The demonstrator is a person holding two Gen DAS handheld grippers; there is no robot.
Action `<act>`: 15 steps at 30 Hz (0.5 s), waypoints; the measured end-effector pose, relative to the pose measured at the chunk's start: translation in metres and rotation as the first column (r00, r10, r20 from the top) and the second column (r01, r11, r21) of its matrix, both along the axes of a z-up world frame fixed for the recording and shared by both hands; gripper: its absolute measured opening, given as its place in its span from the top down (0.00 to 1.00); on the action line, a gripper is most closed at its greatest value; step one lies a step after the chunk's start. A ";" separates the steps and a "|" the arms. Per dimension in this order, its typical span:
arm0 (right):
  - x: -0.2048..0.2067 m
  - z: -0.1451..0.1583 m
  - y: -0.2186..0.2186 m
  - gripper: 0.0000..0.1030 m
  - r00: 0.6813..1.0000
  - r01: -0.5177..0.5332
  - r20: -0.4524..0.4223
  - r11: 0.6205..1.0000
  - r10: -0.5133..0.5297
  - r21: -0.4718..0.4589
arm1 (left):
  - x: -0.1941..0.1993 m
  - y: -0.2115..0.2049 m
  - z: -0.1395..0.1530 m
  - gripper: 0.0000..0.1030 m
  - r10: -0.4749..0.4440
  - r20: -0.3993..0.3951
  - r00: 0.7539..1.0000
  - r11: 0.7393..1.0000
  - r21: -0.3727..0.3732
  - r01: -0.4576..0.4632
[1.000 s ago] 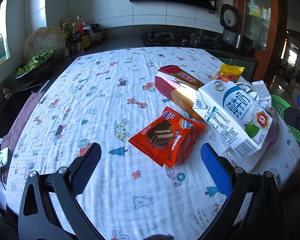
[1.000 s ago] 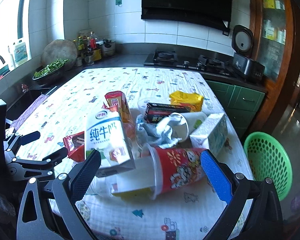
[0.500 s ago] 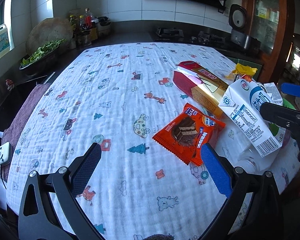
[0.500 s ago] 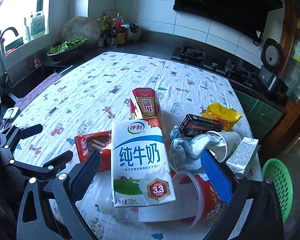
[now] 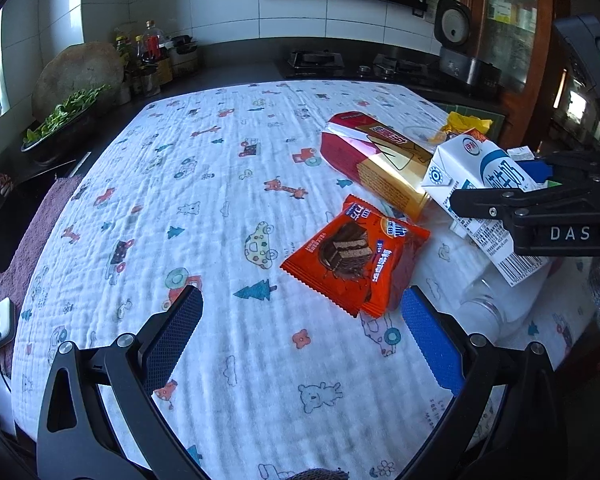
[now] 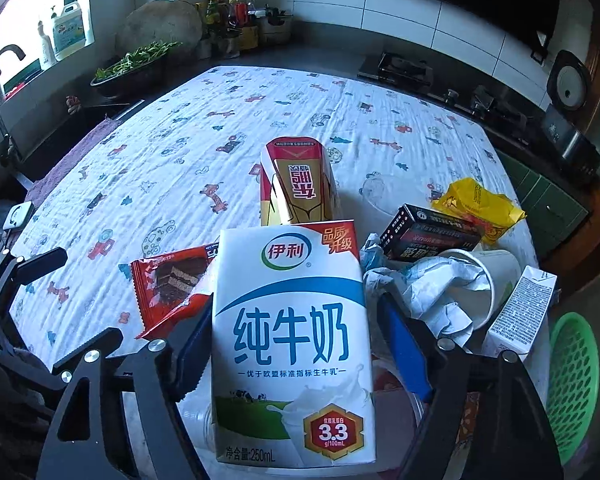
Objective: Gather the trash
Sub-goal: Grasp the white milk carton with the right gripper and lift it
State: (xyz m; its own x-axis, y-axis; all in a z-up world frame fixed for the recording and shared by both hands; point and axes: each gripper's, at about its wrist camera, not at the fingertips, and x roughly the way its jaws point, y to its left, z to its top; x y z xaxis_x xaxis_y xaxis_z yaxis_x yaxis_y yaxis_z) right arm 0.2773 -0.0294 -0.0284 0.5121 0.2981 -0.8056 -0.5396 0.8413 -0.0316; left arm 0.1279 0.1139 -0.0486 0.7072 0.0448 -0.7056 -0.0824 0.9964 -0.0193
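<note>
Right claw closing around milk carton, left claw open

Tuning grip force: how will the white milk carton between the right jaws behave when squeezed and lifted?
The milk carton looks like thin paperboard; its flat sides probably dent. As trash it is likely empty and light. It leans on a clear bottle, so it may shift as the right gripper jaws are closing.

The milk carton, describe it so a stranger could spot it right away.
On the cartoon-print tablecloth, find the trash pile at the near right edge. The milk carton lies on top, between the closing right gripper jaws: the only white box with big blue characters.
</note>
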 end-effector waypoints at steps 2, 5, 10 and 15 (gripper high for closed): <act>-0.001 0.003 -0.004 0.37 1.000 0.010 -0.001 1.000 -0.010 0.018 | 0.001 -0.002 0.000 0.05 -0.008 -0.001 1.000 1.000 0.004 0.008; -0.004 0.011 -0.012 0.37 1.000 0.020 0.005 0.999 -0.020 0.051 | 0.003 -0.004 0.001 0.05 -0.026 -0.003 1.000 1.000 -0.011 0.026; -0.010 0.032 -0.034 0.37 0.998 0.046 0.029 0.993 -0.050 0.104 | 0.008 -0.016 0.004 0.05 -0.095 -0.001 0.995 0.994 -0.057 0.095; -0.019 0.051 -0.059 0.37 0.997 0.067 0.025 0.983 -0.072 0.168 | 0.010 -0.046 0.009 0.05 -0.215 0.013 0.977 0.975 -0.053 0.215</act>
